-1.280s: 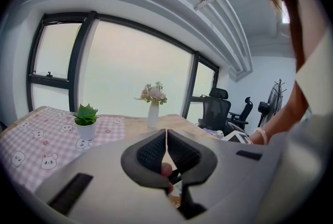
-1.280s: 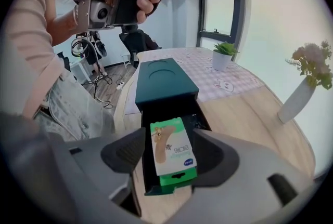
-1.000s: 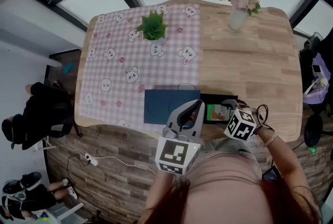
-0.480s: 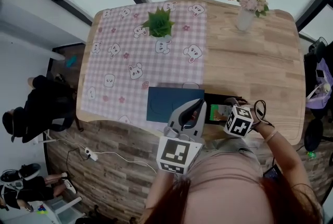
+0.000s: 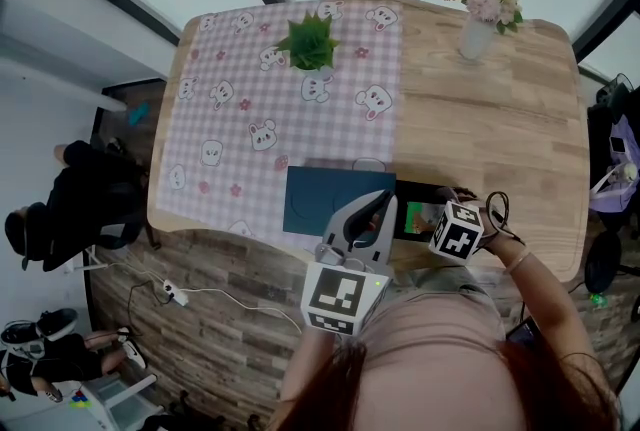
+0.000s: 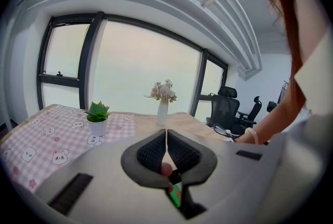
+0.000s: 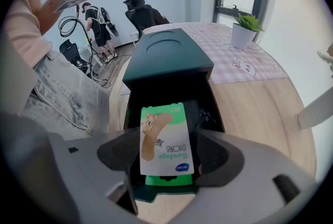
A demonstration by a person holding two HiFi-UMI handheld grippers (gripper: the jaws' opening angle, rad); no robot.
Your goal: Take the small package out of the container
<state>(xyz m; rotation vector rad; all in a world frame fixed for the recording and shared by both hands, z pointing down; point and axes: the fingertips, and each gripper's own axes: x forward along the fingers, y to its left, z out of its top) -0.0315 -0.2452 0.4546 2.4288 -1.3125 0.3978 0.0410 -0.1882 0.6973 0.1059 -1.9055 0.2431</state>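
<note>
Tongs in my right hand [image 7: 166, 158] have just been opening wide around the small package [image 7: 165, 134], which stands ungripped in the box [image 7: 171, 56], lower middle of frame. The grab comes next, I judge. Left tongs [image 6: 166, 137] are closed and empty.

In the right gripper view, the vase [image 7: 316, 113] is cut off by the right edge, with only part of its white body showing. In the head view, the small package [image 5: 420, 216] in the container [image 5: 320, 199] is a green patch, its print too small to read.
</note>
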